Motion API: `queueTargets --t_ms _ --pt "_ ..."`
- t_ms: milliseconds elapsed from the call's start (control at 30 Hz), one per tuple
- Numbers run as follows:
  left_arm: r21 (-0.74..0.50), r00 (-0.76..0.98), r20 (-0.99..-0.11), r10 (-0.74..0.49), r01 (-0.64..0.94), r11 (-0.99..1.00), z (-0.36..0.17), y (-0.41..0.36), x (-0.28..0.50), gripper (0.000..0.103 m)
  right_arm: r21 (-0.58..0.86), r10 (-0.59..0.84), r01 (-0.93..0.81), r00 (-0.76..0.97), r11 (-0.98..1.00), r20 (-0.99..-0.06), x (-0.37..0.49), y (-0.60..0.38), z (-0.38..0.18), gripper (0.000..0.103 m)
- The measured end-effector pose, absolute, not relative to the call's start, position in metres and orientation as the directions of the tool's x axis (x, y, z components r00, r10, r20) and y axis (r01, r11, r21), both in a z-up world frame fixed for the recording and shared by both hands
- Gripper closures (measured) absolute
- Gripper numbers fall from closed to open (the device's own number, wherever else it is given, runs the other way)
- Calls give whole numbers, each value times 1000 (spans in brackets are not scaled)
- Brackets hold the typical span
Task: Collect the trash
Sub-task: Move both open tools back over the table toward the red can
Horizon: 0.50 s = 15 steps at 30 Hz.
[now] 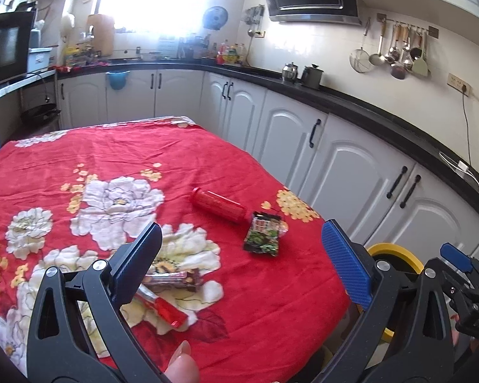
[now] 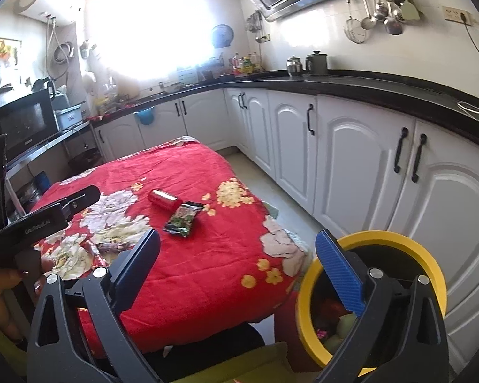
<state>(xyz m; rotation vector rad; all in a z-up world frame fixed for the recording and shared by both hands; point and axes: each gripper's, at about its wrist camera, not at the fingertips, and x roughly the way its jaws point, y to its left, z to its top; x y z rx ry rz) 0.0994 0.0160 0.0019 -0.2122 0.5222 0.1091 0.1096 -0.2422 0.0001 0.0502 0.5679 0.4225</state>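
Note:
On the red flowered tablecloth lie a red can on its side, a dark green snack packet, a brown wrapper and a red-and-silver wrapper. My left gripper is open and empty above the near part of the table, its left finger over the two wrappers. My right gripper is open and empty, its blue finger over the rim of the yellow bin, which holds trash. The can and packet also show in the right wrist view.
White cabinets under a black counter run along the right, with a strip of floor between them and the table. The yellow bin stands at the table's near right corner. A microwave sits far left.

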Motion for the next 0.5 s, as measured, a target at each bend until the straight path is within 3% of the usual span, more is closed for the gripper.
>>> queueTargets --t_ms 500 --pt "-191 843 -524 124 -257 947 -4 58 97 11 146 455 -448 728 882 -513 124 -194 1 8"
